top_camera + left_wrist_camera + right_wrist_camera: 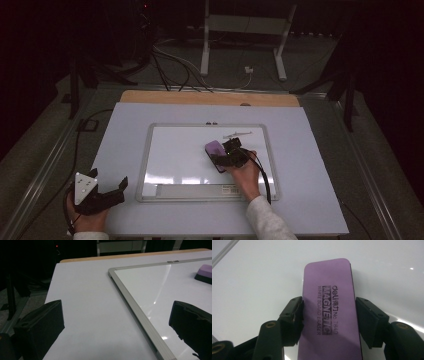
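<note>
A purple whiteboard eraser [329,305] with black print lies flat on the whiteboard [175,150]. My right gripper [328,315] is shut on its two long sides, seen in the high view near the board's middle as the right gripper [225,155] over the eraser [214,150]. Faint pen marks [237,134] sit on the board just beyond it. My left gripper [111,190] rests at the table's front left, jaws wide apart and nothing between them. In the left gripper view the left gripper [116,327] faces the board's corner [112,272], with the eraser [205,272] far off.
The whiteboard has a metal frame [145,160] and a tray strip [200,190] along its front edge. It lies on a white table top [310,165] with a wooden edge [210,97] at the back. Cables [170,70] and a stand [240,45] are on the floor beyond.
</note>
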Demonstrator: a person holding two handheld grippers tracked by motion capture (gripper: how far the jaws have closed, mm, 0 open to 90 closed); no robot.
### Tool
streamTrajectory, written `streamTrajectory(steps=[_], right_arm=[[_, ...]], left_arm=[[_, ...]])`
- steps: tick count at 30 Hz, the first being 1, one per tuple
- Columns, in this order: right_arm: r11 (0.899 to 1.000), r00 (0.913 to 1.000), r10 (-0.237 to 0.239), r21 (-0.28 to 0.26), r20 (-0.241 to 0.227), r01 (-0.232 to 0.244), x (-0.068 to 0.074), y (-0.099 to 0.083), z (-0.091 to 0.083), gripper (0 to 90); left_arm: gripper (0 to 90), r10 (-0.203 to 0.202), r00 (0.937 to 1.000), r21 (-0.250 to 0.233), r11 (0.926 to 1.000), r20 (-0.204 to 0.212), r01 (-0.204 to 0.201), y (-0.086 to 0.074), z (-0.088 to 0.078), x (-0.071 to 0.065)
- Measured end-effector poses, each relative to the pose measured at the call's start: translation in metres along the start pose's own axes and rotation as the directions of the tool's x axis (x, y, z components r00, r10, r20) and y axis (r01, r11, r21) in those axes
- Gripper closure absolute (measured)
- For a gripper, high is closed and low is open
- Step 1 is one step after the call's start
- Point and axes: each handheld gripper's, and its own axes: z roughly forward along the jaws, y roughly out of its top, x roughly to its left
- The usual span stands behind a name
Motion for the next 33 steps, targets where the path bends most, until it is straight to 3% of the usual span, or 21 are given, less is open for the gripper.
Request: streamTrajectory(steps=[6,9,11,15,20,23,27,33], right_arm=[[1.000,1.0000,0.002,0.012,-0.005,-0.002,-0.009,-0.004,-0.007,41.1],[1.000,0.9997,-0.018,0.021,-0.016,0.019,-0.011,-0.004,-0.007,36.6],[0.999,0.9993,-0.035,0.008,-0.017,0.035,-0.011,-0.003,-0.007,27.9],[0.998,0.9987,-0.032,-0.062,-0.039,0.029,-0.009,0.001,-0.017,23.8],[0.991,0.9915,-0.121,-0.069,-0.047,0.117,0.004,-0.002,-0.020,26.1],[0.981,0.9826,-0.185,-0.059,-0.017,0.184,0.014,-0.005,-0.017,29.6],[0.978,0.9782,-0.206,-0.038,0.025,0.207,0.020,-0.006,-0.015,35.1],[0.979,0.9785,-0.203,-0.032,0.038,0.204,0.019,-0.005,-0.015,38.3]], left_arm=[[0.6,-0.002,1.0000,-0.001,1.0000,0.000,0.002,0.000,-0.001,0.000],[0.6,-0.002,1.0000,0.000,1.0000,-0.001,0.002,0.000,0.000,0.000],[0.6,-0.001,1.0000,0.000,1.0000,0.000,0.001,0.000,0.000,0.000],[0.6,-0.002,1.0000,0.003,1.0000,0.000,0.002,0.000,0.000,0.000],[0.6,0.000,1.0000,0.001,1.0000,-0.001,0.000,0.000,0.000,0.000],[0.6,-0.001,1.0000,0.001,1.0000,-0.001,0.001,0.000,0.000,0.000],[0.6,-0.003,1.0000,0.001,1.0000,-0.001,0.003,0.000,0.000,0.001],[0.6,0.000,1.0000,0.001,1.0000,0.000,0.000,0.000,0.000,0.000]])
